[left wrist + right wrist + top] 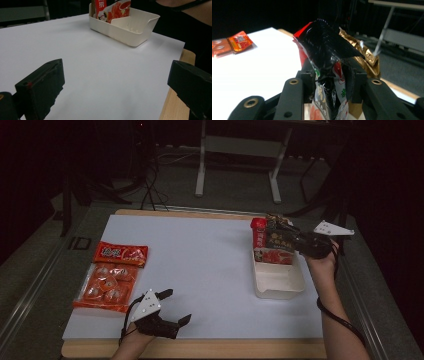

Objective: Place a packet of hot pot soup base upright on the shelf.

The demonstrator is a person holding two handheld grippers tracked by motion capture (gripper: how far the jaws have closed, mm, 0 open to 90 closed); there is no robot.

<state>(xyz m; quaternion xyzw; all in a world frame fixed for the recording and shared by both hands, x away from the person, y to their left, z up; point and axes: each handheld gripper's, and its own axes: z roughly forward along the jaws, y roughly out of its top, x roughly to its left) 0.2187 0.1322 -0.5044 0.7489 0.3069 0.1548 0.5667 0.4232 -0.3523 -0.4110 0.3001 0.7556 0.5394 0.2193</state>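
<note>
While right gripper pinches black foil snack packet over cream plastic bin, we seat packet upright before releasing; left gripper spread, idle.

We see our left hand-held gripper at the lower left of the high view, jaws spread wide and empty. Our right hand-held gripper sits at the upper right, forearm extended, jaws clamped together.
</note>
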